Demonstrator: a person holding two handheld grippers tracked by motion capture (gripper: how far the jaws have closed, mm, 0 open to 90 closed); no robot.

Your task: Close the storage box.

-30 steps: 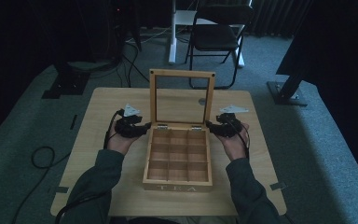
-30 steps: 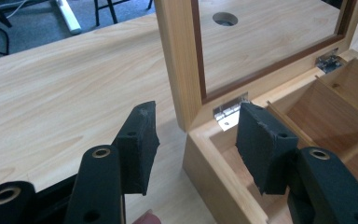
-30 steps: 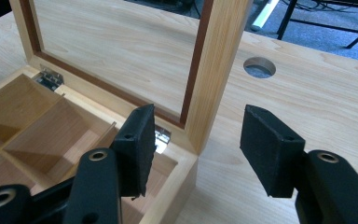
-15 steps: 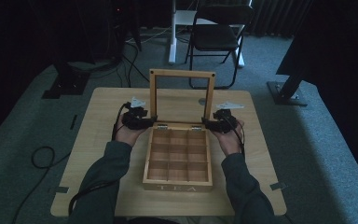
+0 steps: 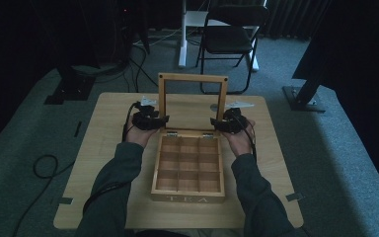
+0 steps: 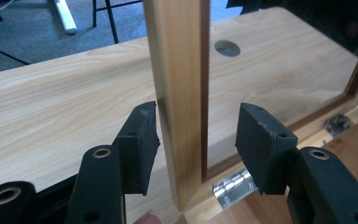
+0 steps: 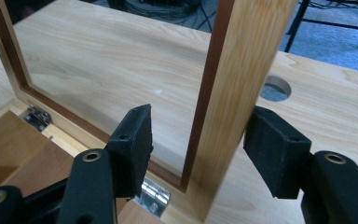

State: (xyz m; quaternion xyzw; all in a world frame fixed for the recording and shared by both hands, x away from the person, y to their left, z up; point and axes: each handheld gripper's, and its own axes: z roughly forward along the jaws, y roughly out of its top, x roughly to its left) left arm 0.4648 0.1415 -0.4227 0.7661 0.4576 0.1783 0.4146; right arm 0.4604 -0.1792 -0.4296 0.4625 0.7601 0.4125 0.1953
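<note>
Nearest me on the pale wooden counter [image 5: 103, 163] sits the light wooden tea box with nine square compartments [image 5: 188, 168], between my forearms. At its far edge the glass-paned wooden-framed lid [image 5: 192, 78] stands upright on silver hinges [image 6: 235, 186]. My left fingers [image 6: 196, 140] straddle the lid's left upright, open, and have just been closing a little; the left pad sits just beside the wood, the right pad apart. My right fingers [image 7: 205, 140] stand half open around the right upright; whether the right pad touches is unclear. Beyond, a black folding chair [image 5: 229, 34] stands on grey carpet.
</note>
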